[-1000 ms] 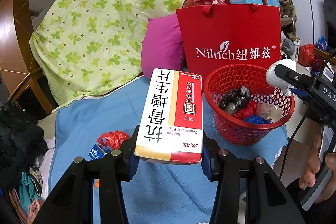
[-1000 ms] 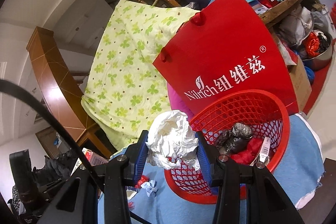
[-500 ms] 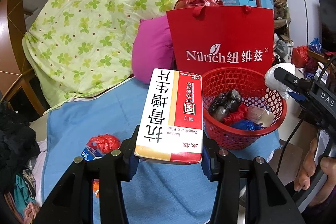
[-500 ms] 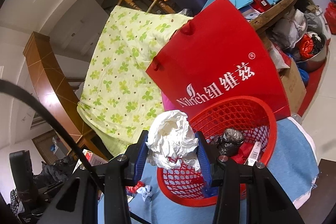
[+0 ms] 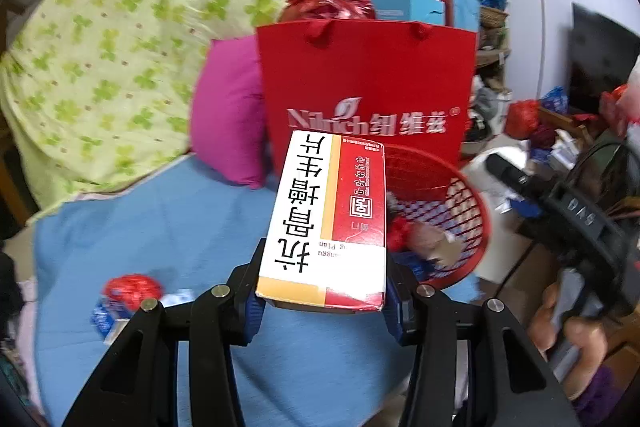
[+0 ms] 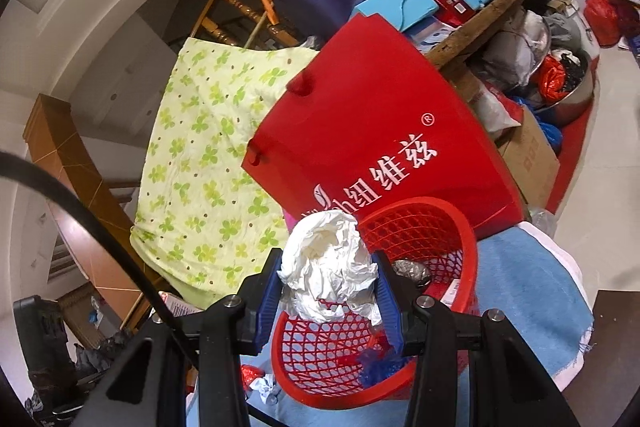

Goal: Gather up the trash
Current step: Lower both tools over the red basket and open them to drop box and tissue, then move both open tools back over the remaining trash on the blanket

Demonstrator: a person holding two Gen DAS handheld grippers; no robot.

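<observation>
My left gripper (image 5: 322, 303) is shut on a white and red medicine box (image 5: 326, 219) with Chinese characters, held above the blue cloth (image 5: 160, 227) just left of the red mesh basket (image 5: 470, 211). My right gripper (image 6: 328, 301) is shut on a crumpled white paper ball (image 6: 330, 259), held over the near rim of the basket (image 6: 452, 239). The basket holds several pieces of trash, among them a dark foil lump (image 6: 410, 269). The right gripper's body shows at the right of the left wrist view (image 5: 568, 211).
A red paper bag (image 5: 368, 87) stands behind the basket, next to a pink cushion (image 5: 228, 115) and a green clover quilt (image 5: 100, 47). Red and blue wrappers (image 5: 128, 295) lie on the cloth at left. A small crumpled scrap (image 6: 264, 385) lies beside the basket. Cluttered boxes stand behind.
The left gripper has moved right and closer to the basket with the box. The right gripper has moved with the paper ball over the basket's rim.
</observation>
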